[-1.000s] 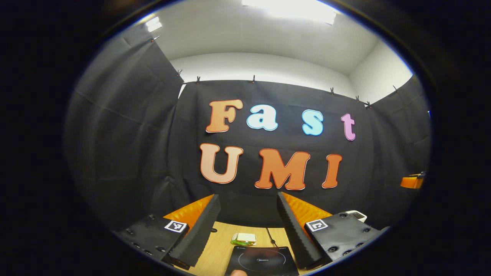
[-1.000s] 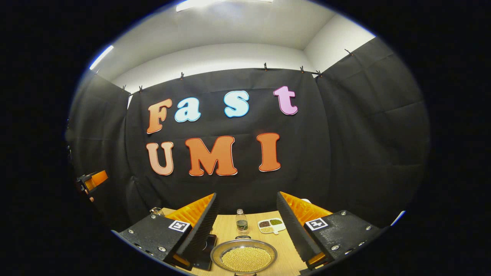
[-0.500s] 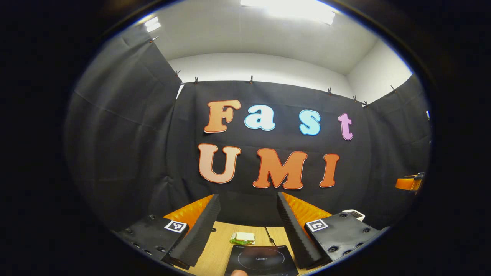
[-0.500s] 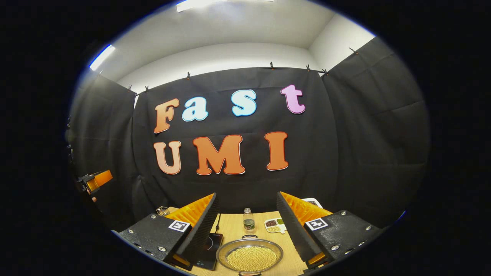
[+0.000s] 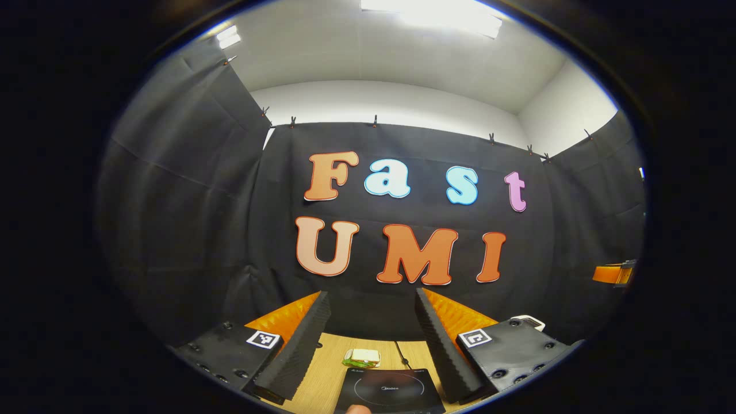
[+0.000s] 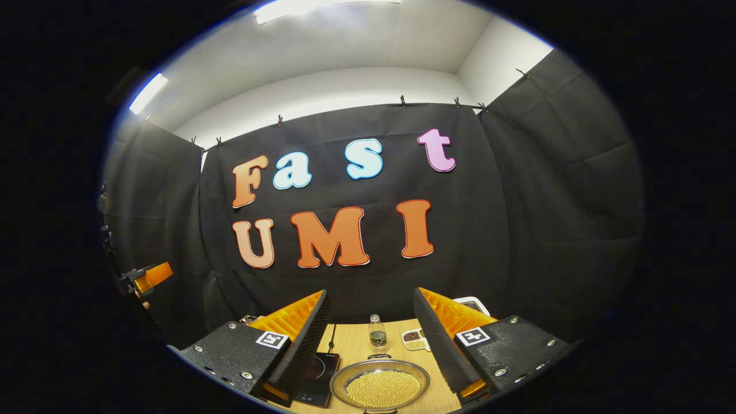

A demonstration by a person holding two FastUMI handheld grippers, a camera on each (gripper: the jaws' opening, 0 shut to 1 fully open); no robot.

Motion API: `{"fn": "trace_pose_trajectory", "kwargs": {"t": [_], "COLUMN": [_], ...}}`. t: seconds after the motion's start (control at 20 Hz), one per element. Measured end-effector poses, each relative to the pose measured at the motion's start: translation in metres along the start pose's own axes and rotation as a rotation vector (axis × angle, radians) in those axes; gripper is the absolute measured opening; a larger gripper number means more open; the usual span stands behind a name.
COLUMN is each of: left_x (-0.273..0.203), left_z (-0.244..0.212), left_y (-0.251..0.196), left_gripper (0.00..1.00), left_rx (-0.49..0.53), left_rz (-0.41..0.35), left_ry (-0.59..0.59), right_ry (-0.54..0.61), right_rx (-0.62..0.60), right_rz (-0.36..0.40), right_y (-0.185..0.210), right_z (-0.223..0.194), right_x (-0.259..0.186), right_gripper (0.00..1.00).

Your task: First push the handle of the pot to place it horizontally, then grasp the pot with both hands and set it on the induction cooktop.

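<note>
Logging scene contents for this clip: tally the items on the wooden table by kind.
Black induction cooktop: 1
Round metal pot of yellow beans: 1
Small clear bottle: 1
White divided dish of grains: 1
Green-and-white packet: 1
Total: 5

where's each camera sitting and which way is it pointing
Left gripper view: rides the left gripper, facing the back wall over the table; its open fingers frame the induction cooktop.
Right gripper view: rides the right gripper, facing the same wall; its open fingers frame the pot of yellow beans and a bottle.
Shared: the wall, table and cooktop.
</note>
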State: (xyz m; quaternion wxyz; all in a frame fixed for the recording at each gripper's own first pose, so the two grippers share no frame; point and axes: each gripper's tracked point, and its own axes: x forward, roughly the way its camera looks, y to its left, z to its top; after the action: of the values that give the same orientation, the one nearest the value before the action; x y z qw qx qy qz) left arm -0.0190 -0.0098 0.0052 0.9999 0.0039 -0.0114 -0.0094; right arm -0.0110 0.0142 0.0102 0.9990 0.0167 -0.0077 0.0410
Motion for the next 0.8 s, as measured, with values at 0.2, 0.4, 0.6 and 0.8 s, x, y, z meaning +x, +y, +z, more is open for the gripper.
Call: {"fn": "trace_pose_trajectory", "kwargs": {"t": [0.2,0.4,0.6,0.8], "left_x": [0.0,0.0,-0.002,-0.005], "left_z": [0.0,0.001,0.004,0.008], "left_y": [-0.001,-0.004,-0.014,-0.016], "left_gripper": [0.99,0.99,0.99,0.97], "left_rx": [-0.006,-0.01,-0.003,-0.001], "left_rz": [0.004,-0.009,-0.029,-0.032], "left_ry": [0.001,0.008,0.006,-0.012], "right_ry": [0.015,0.033,0.067,0.116], "right_rx": [0.0,-0.016,-0.02,0.022], "right_rz": [0.023,0.016,0.018,0.054], "right_y": [0.001,-0.002,0.003,0.018], "right_z": [-0.007,-0.02,-0.048,-0.085], "right_x": [-0.004,-0.004,-0.003,-0.006], "right_gripper": [0.72,0.57,0.25,0.01]}}
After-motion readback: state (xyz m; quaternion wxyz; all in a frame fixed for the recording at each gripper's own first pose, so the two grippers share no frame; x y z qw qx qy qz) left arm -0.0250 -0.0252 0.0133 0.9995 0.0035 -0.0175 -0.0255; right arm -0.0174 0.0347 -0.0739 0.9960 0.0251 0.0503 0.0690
